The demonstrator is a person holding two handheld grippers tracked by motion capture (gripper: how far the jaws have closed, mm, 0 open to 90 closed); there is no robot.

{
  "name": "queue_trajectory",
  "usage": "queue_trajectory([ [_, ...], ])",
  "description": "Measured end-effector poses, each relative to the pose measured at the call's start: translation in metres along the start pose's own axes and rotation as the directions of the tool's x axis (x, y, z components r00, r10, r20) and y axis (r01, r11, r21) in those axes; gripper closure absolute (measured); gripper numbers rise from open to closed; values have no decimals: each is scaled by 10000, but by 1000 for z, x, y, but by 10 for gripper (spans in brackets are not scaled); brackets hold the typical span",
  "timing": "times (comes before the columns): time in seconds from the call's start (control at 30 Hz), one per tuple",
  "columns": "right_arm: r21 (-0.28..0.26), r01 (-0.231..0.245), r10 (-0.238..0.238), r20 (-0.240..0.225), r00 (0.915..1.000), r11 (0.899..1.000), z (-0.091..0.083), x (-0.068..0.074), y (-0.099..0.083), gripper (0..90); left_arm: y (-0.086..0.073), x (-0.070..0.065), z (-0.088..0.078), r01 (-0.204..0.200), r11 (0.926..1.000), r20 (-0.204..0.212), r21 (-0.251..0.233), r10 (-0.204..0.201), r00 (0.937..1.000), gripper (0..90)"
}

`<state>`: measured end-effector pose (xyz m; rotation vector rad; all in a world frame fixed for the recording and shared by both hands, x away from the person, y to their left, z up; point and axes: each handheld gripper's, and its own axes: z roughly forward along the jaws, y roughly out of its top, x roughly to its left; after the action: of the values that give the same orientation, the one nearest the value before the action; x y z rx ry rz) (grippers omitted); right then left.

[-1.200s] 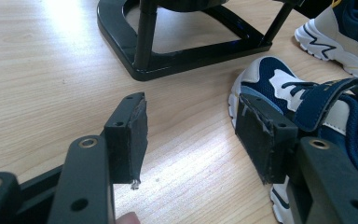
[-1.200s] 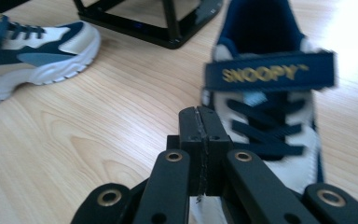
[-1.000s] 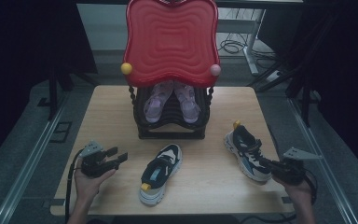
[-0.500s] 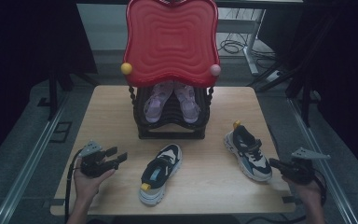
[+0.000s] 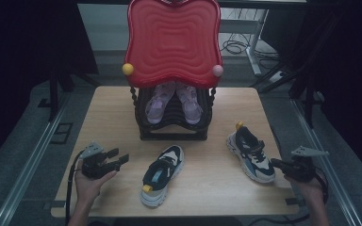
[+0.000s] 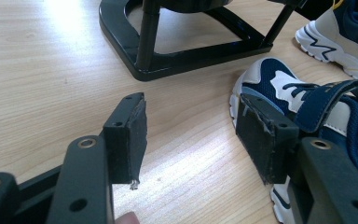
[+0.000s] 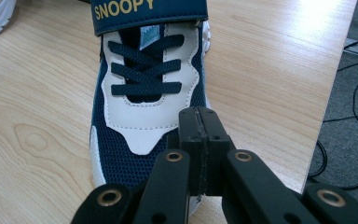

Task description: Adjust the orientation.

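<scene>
Two navy, white and cream sneakers lie on the wooden table [image 5: 113,108]. One sneaker [image 5: 162,175] is near the front middle, the other [image 5: 250,153] at the right. My left gripper [image 5: 122,157] rests low at the front left, its jaws open and empty, pointing toward the middle sneaker [image 6: 307,107]. My right gripper [image 5: 274,162] is at the right edge with its jaws shut on nothing. In the right gripper view it [image 7: 199,135] sits just over the toe of the laced "SNOOPY" sneaker [image 7: 140,93]; I cannot tell whether it touches.
A black shoe rack [image 5: 172,125] stands at the back middle and holds a pair of purple shoes [image 5: 172,101] under a red wavy panel [image 5: 172,42]. Its base [image 6: 182,51] lies ahead of the left gripper. The table's right edge [image 7: 328,93] is close beside my right gripper.
My right gripper has drawn back a little to the right, off the right sneaker's toe end. The left gripper and both sneakers have stayed put.
</scene>
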<state>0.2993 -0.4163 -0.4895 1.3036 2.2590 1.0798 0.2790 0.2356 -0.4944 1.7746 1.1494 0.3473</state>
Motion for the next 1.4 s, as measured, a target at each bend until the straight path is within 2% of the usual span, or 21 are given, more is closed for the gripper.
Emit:
queue_trajectory([
  [0.43,502,-90,77,275,9996,9987,4,-14,-3,899,0,0,1,-29,10000,-23,68,29,10000,434],
  [0.6,755,-4,-15,252,9997,9971,8,-14,-6,899,-1,0,2,-30,10000,-19,82,30,10000,434],
  [0.77,916,288,-304,161,9994,9954,11,-9,-5,900,-1,0,2,-38,10000,-9,88,38,10000,434],
  [0.9,908,353,-355,13,9994,9952,8,-5,-8,900,0,0,1,-13,10000,-20,49,13,10000,434],
  [1.2,636,704,-684,-335,9971,9955,4,19,-19,900,-1,-1,2,-28,10000,0,74,28,10000,433],
  [1.4,640,944,-907,-579,9942,9935,4,32,-20,900,-1,-1,3,-61,9999,4,113,61,10000,433],
])
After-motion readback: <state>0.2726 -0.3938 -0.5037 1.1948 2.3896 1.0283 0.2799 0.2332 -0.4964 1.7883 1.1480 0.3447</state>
